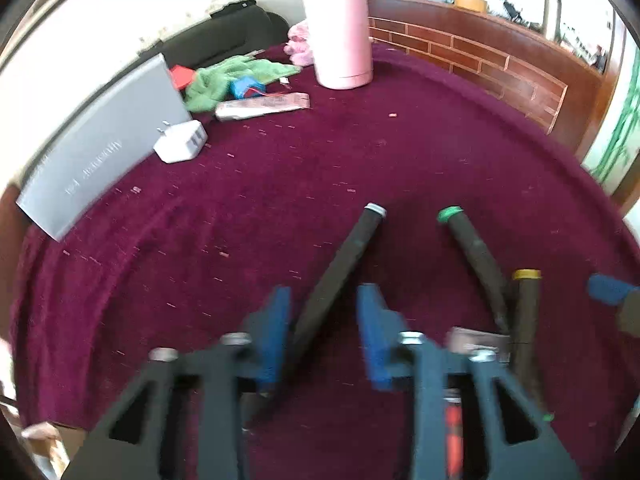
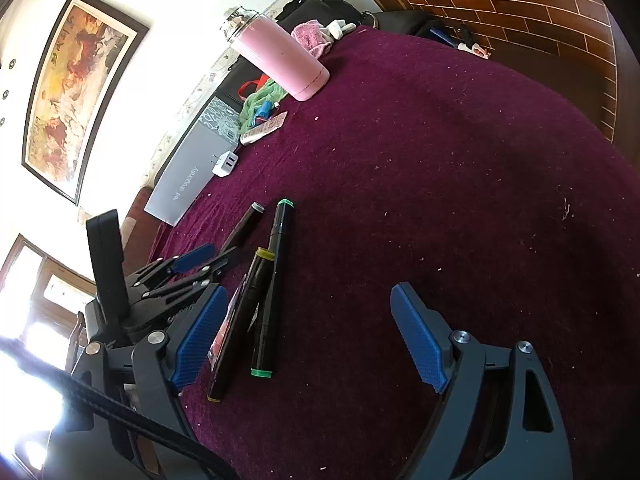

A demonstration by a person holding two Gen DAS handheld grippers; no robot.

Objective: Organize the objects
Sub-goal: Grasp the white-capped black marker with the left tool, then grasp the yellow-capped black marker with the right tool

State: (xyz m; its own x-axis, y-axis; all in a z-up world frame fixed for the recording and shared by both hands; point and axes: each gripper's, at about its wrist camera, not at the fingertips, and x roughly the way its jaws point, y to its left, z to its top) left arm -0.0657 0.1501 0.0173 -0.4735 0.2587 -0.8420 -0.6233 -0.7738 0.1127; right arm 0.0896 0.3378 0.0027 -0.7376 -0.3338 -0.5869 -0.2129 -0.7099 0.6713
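Three black markers lie on the maroon cloth [image 2: 440, 160]: the grey-capped marker [image 1: 340, 264] sits at lower centre of the left wrist view, clenched in the left gripper [image 1: 324, 332]. The green-capped marker [image 2: 276, 280] and yellow-capped marker [image 2: 244, 320] lie side by side, touching. The right gripper [image 2: 316, 340] hangs released and empty. Sorting looks barely begun, judging by one pink flask [image 2: 280, 64], one white charger [image 2: 226, 164] and one grey box [image 2: 188, 184] scattered at upper left

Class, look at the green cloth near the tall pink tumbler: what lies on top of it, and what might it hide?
A small blue object with red wires rests on the crumpled green cloth. Whatever lies beneath the cloth is covered and cannot be seen.
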